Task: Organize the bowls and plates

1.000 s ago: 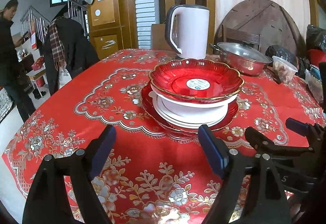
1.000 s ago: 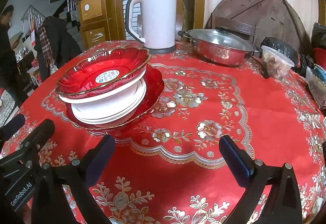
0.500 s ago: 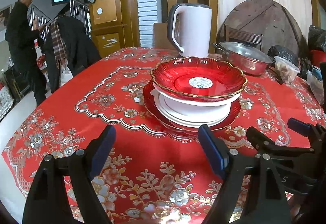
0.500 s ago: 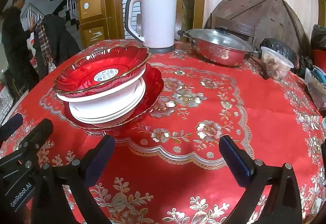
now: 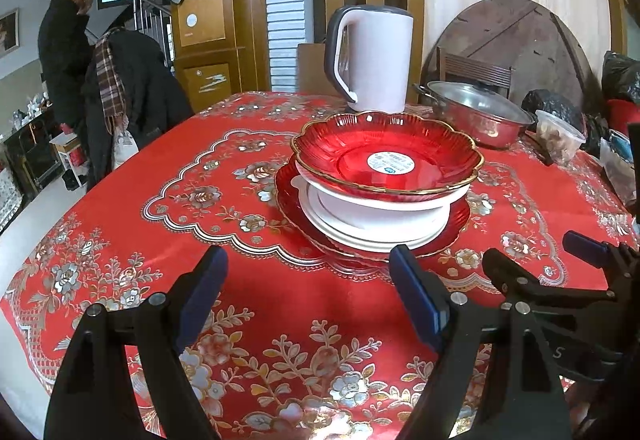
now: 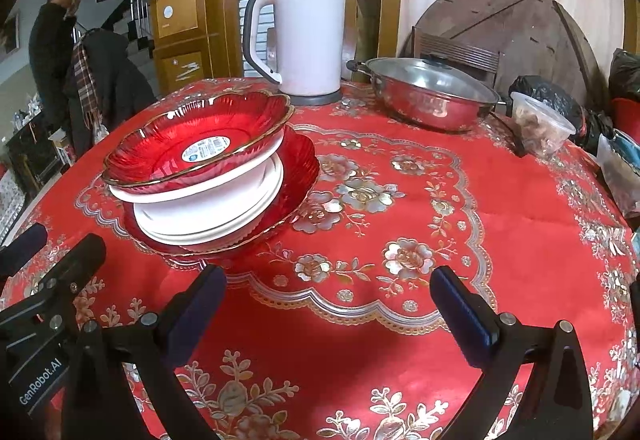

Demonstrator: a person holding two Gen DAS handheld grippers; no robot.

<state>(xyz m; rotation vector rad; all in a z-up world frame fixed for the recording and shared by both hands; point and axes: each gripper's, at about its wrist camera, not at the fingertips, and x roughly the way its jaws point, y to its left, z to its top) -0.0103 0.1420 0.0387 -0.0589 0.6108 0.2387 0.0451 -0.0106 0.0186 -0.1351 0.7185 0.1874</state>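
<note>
Gold-rimmed red bowl [image 5: 388, 155] tops stacked white plates [image 5: 376, 224].

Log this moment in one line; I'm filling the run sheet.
left tongs: open, empty | right tongs: open, empty | scalloped red glass bowl: tops stack of white plates on red tablecloth | stage: pre-grasp

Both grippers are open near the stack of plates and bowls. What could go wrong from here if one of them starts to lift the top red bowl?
1. The red bowl sits off-centre on the white dishes, so a one-sided lift may tip or slide it.
2. The kettle stands just behind the stack; a push forward could knock it.
3. The left hand-held gripper and right hand-held gripper are close together and could collide.
</note>
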